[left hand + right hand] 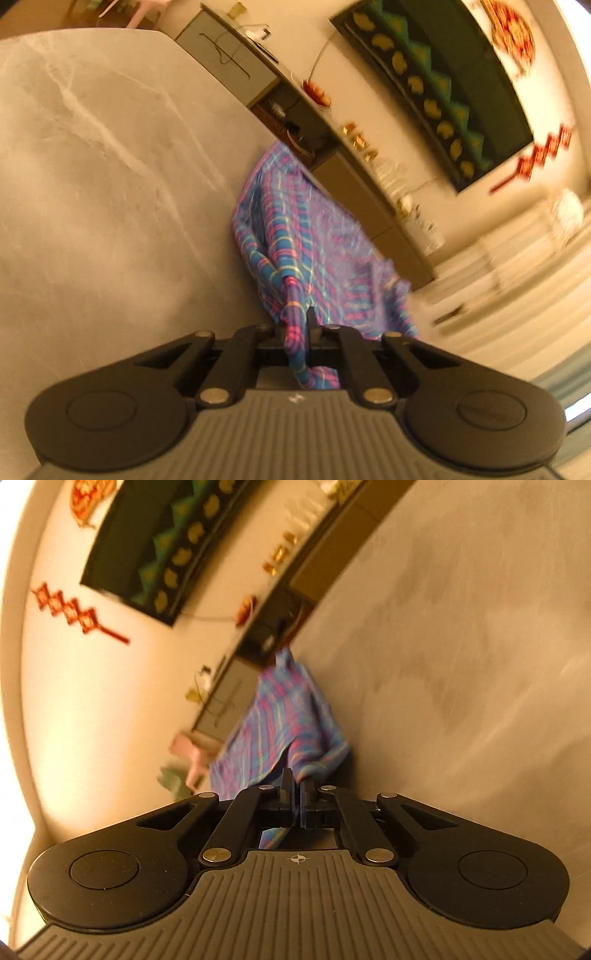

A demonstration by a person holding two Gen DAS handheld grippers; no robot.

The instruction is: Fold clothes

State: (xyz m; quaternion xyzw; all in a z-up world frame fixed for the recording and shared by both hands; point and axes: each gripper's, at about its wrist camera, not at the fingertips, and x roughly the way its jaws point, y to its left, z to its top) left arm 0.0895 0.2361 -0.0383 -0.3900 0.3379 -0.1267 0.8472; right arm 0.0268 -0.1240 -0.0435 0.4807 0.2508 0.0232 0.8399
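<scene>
On the table (92,166) edge at 12 o'clock: cloth (295,236) draped, partly hanging off | left gripper (297,325) clenched on a cloth fold | right gripper (297,790) clenched on cloth | step: lift and spread | next: likely pull corners apart, lay flat.

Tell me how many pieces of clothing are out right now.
1: a blue and pink plaid garment, pinched at one spot by the left tongs and at another by the right tongs, hanging beside the grey table. Others may lie out of view.
</scene>
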